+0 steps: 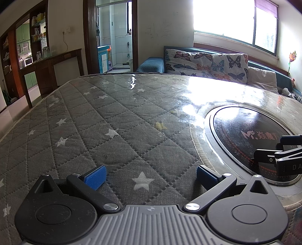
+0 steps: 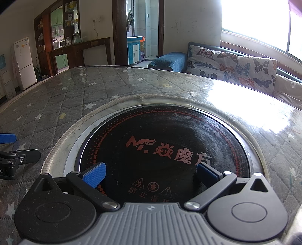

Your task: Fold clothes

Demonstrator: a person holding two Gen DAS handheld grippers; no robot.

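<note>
No garment shows in either view. My left gripper point(image 1: 151, 176) hovers low over a grey quilted table cover with white stars point(image 1: 94, 116), its blue-padded fingers spread wide and nothing between them. My right gripper point(image 2: 151, 174) is open too, held above a round black induction cooktop point(image 2: 162, 150) set into the table. The right gripper point(image 1: 279, 152) appears as a black linkage at the right edge of the left wrist view. The left gripper's blue pad point(image 2: 7, 138) pokes in at the left edge of the right wrist view.
A glossy clear sheet covers the quilted table and glares under the bright window point(image 1: 226, 17). A sofa with butterfly cushions point(image 1: 205, 64) runs behind the table. Dark wooden shelving and a counter point(image 1: 47, 62) stand at the left, a white fridge point(image 2: 24, 62) further left.
</note>
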